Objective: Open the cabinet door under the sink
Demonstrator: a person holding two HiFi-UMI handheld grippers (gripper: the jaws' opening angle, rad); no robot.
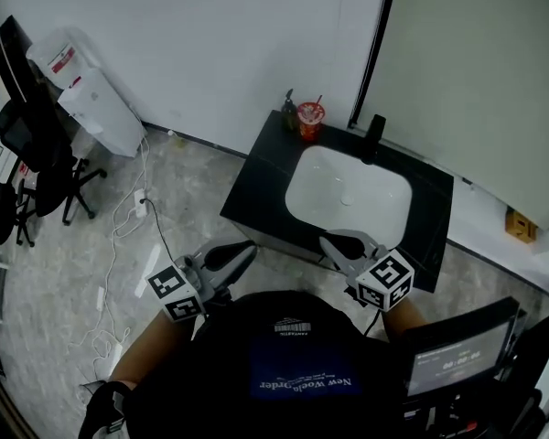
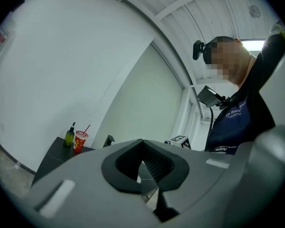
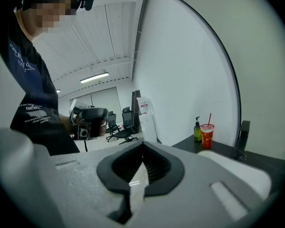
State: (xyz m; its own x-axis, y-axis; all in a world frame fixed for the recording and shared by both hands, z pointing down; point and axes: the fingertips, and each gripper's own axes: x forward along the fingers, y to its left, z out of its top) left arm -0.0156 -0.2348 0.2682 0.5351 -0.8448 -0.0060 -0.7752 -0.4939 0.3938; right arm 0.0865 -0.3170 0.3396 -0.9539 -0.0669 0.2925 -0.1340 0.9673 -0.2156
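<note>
The black sink counter (image 1: 261,186) with its white basin (image 1: 348,195) stands against the wall. Seen from above, the counter top hides the cabinet door below it. My left gripper (image 1: 247,247) and right gripper (image 1: 328,240) hang side by side just in front of the counter's near edge, tips toward each other. Both are shut with nothing between the jaws. In the left gripper view, the left gripper (image 2: 142,141) has the counter (image 2: 52,156) to its left. The right gripper (image 3: 142,144) has the basin (image 3: 237,167) to its right in the right gripper view.
A red cup (image 1: 310,117), a green bottle (image 1: 290,110) and a black faucet (image 1: 373,138) stand at the counter's back. A water dispenser (image 1: 87,94), office chairs (image 1: 32,144) and floor cables (image 1: 119,245) lie left. A screen (image 1: 457,355) sits at lower right.
</note>
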